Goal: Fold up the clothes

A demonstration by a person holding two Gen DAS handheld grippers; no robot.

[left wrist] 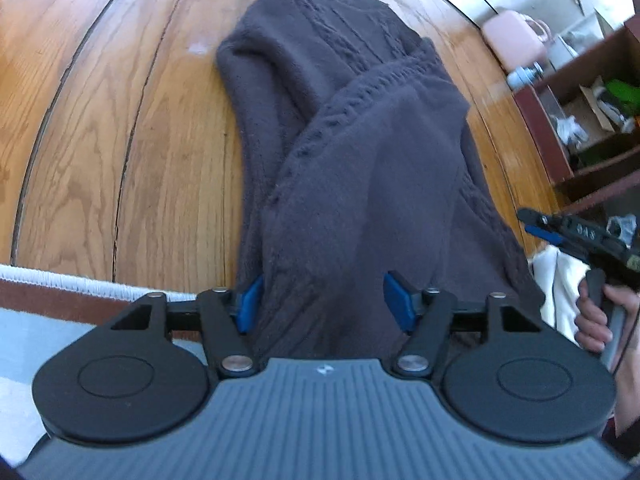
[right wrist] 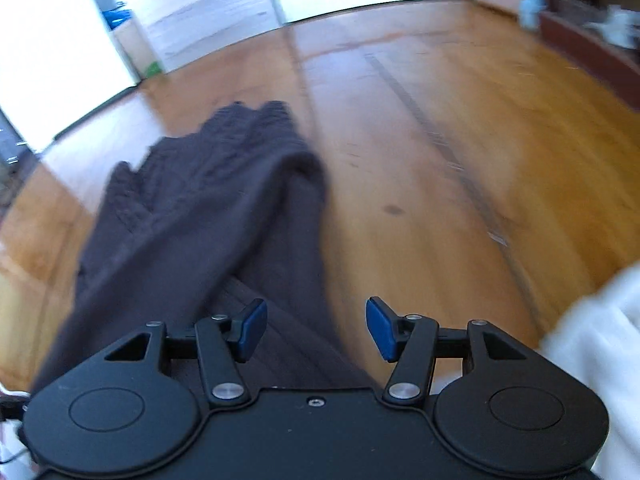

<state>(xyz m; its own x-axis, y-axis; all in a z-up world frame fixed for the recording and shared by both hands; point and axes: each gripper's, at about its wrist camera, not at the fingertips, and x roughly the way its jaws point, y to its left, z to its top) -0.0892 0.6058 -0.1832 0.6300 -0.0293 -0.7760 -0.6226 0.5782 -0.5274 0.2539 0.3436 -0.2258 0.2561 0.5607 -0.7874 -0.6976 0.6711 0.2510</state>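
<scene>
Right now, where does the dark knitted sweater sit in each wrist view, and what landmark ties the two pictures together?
Left wrist view: the dark knitted sweater fills the centre, running from the top down between the open pads of the left tool.
Right wrist view: the sweater lies left of centre, blurred, reaching down behind the right tool.
Shared landmark: the dark red shelf unit, at the right edge in the first and top right in the second.

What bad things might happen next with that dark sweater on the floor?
1. The left gripper is open with the dark sweater bunched between its fingers, so the cloth may snag and get dragged.
2. The sleeve lies crooked over the body, so the fold may come out lumpy.
3. The open right gripper is over the sweater's edge, near the white cloth, and might grab that.
</scene>
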